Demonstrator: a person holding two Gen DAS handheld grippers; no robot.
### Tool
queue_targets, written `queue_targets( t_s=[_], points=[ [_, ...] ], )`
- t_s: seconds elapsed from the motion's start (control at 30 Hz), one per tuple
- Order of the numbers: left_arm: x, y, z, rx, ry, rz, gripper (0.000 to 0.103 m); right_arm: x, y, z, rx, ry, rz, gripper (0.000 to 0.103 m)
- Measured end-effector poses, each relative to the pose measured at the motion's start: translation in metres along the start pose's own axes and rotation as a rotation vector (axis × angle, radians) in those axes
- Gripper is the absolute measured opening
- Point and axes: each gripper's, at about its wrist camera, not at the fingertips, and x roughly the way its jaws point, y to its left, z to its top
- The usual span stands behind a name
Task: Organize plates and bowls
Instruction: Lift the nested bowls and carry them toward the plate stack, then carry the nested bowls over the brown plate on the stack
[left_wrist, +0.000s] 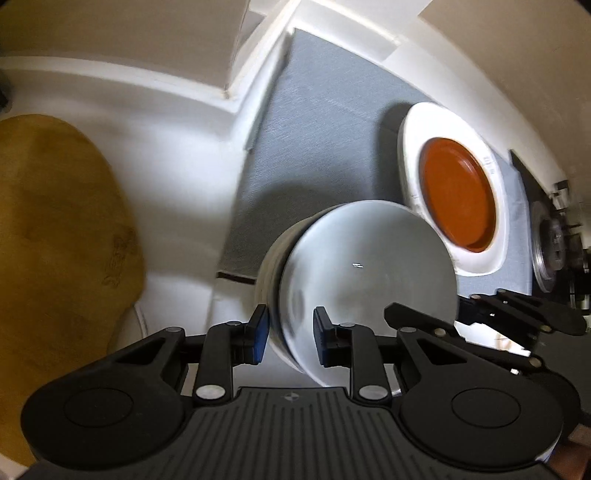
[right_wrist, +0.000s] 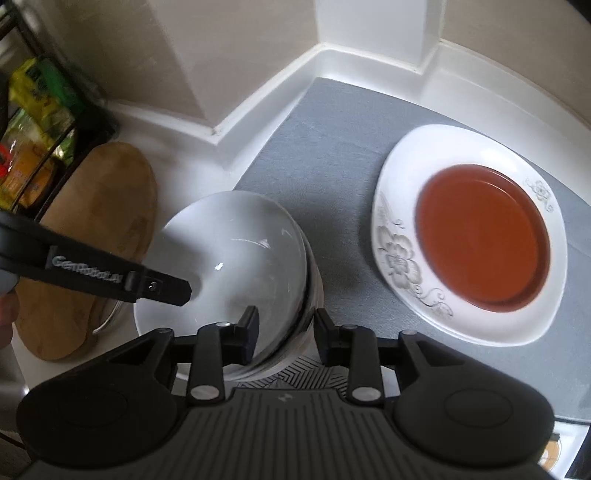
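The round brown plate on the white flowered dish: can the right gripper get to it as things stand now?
Probably not at once. The right gripper has its jaws around the rim of the stacked white bowls. The round brown plate lies uncovered on the white flowered dish, so the path looks free after release.

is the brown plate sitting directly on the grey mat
No, the brown plate rests inside the white floral plate, which itself lies on the grey mat.

Glossy white bowls (right_wrist: 236, 258), matt woven grey mat (right_wrist: 325, 155), smooth wooden board (right_wrist: 96, 206), glossy brown plate (right_wrist: 484, 243)
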Motion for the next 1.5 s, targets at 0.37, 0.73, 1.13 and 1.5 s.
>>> queue_targets(
  t_s=[0.37, 0.73, 1.13, 1.5],
  points=[
    [-0.008, 0.012, 0.001, 0.055, -0.048, -0.041, 0.026, -0.013, -0.017, 0.002, 0.064, -0.051, 0.032, 0.033],
    [0.013, 0.022, 0.006, 0.036, 0.013, -0.059, 0.029, -0.012, -0.045, 0.018, 0.086, 0.046, 0.184, 0.041],
    [0.029, 0.037, 0.001, -0.036, 0.051, -0.112, 0.048, 0.017, -0.1, 0.018, 0.233, 0.049, 0.446, 0.061],
    [0.049, 0.041, 0.017, -0.082, 0.101, -0.154, 0.056, 0.058, -0.131, -0.038, 0.585, -0.085, 0.673, 0.079]
  ],
)
